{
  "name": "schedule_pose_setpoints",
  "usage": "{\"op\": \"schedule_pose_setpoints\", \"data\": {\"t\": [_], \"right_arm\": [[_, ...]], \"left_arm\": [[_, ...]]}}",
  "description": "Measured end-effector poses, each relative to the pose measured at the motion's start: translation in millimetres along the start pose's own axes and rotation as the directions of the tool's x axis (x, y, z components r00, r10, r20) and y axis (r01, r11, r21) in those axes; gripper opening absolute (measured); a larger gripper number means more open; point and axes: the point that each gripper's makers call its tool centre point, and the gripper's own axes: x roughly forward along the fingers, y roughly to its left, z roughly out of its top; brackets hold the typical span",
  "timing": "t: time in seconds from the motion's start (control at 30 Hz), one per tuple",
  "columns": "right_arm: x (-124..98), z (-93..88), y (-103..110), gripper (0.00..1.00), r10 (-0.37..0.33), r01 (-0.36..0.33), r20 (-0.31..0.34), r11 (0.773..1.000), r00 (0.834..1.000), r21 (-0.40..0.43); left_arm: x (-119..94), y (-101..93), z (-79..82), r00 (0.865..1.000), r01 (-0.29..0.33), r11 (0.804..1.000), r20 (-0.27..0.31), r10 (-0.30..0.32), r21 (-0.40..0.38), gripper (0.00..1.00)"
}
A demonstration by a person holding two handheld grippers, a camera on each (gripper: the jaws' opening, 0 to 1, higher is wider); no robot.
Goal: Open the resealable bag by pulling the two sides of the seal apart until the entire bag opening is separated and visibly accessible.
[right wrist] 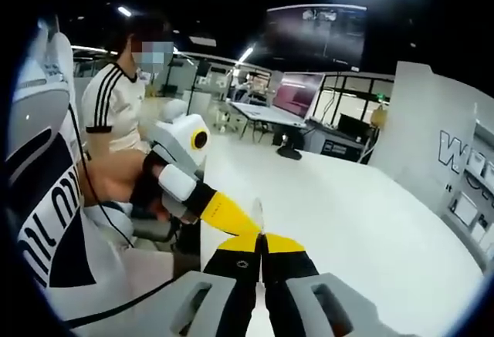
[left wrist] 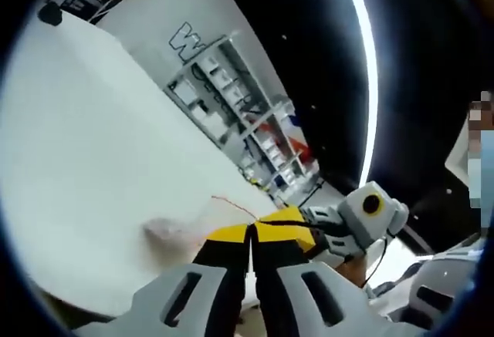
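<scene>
Both grippers, left point(left wrist: 252, 233) and right point(right wrist: 261, 243), seemingly pinch the clear bag's point(left wrist: 181, 225) seal point(left wrist: 235, 207) above the tabletop point(left wrist: 85, 152), jaws clenched, opening apparently unfinished.

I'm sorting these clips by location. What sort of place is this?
Probably an indoor lab or workshop with a dark ceiling, not a home. A large white table fills the foreground, shelving racks of boxes stand behind a white lettered partition, and more desks with monitors sit farther back.
</scene>
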Motion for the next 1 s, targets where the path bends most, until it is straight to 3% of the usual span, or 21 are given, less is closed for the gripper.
{"op": "schedule_pose_setpoints", "data": {"t": [0.2, 0.57, 0.7, 0.77, 0.83, 1.0], "right_arm": [[1.2, 0.5, -0.4, 0.0, -0.014, 0.014, -0.003, 1.0, 1.0, 0.003], [1.9, 0.6, -1.8, 0.0, -0.066, 0.064, -0.029, 0.996, 0.997, -0.063], [-4.2, 5.2, -12.6, 0.0, -0.113, 0.111, -0.025, 0.99, 0.993, -0.083], [-5.4, 7.5, -11.0, 0.0, -0.091, 0.091, -0.011, 0.994, 0.996, -0.056], [-5.4, 7.2, -10.4, 0.0, -0.087, 0.087, -0.01, 0.995, 0.996, -0.051], [-3.7, 6.2, -6.6, 0.0, -0.081, 0.08, -0.01, 0.995, 0.997, -0.059]], "left_arm": [[1.1, 4.0, 0.5, 1.0, -0.028, 1.0, -0.006, 0.028, 0.01, 0.0], [-2.0, 14.4, -5.5, 0.998, -0.047, 0.997, -0.043, 0.05, 0.064, 0.0], [-5.6, 22.4, -7.4, 0.997, -0.063, 0.996, -0.047, 0.066, 0.063, 0.0], [-5.9, 21.0, -7.0, 0.997, -0.055, 0.997, -0.047, 0.057, 0.058, 0.0], [-2.9, 9.6, -4.8, 0.999, -0.01, 1.0, -0.038, 0.011, 0.029, 0.0], [-1.1, 3.7, 3.5, 1.0, 0.025, 0.999, 0.016, -0.025, 0.023, 0.02]]}}
